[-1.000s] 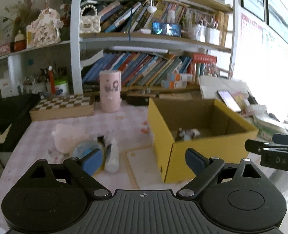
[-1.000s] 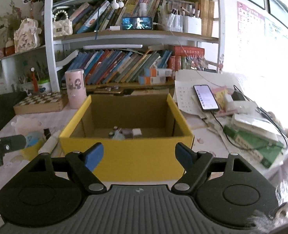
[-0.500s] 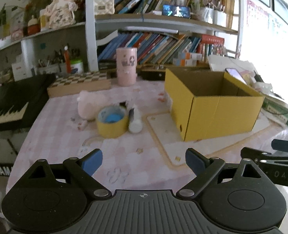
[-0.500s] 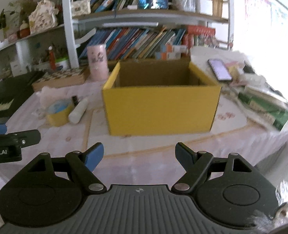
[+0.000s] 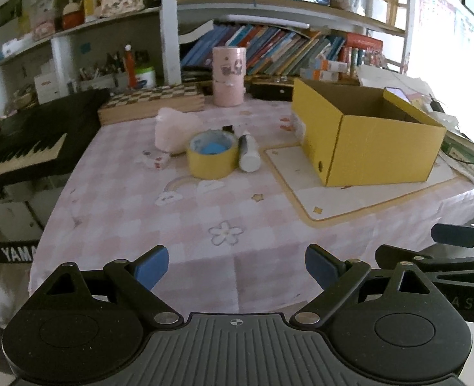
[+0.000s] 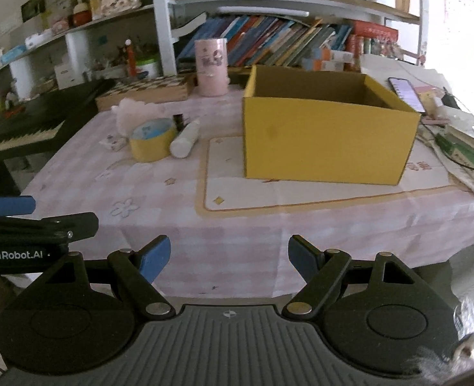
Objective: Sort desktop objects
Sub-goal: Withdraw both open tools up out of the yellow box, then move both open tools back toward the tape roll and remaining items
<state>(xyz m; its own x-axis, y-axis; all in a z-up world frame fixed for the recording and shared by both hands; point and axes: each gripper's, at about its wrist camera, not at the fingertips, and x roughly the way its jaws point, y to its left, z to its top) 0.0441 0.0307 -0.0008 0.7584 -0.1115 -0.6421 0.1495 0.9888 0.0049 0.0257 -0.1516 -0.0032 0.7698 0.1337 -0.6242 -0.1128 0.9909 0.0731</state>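
Observation:
An open yellow cardboard box (image 5: 365, 141) (image 6: 326, 135) stands on the pink checked tablecloth (image 5: 179, 225) (image 6: 237, 222). Left of it lie a roll of yellow tape (image 5: 211, 154) (image 6: 151, 140), a white bottle on its side (image 5: 249, 152) (image 6: 185, 138), a soft pink lump (image 5: 172, 130) (image 6: 130, 112) and a small wrapped piece (image 5: 156, 160) (image 6: 113, 143). My left gripper (image 5: 237, 267) hangs open over the table's near edge, nothing between its fingers. My right gripper (image 6: 228, 259) is open beside it, also with nothing in it, well short of the box.
A pink cylinder (image 5: 229, 75) and a chessboard box (image 5: 153, 103) stand at the back, before crowded bookshelves (image 5: 285, 51). A black keyboard (image 5: 21, 141) is left of the table. Right of the box lie a phone (image 6: 405, 91), papers and green books (image 6: 465, 154).
Both grippers have drawn back from the box and sunk toward the table's near edge; the box and the tape group now look farther away. Both stay open.

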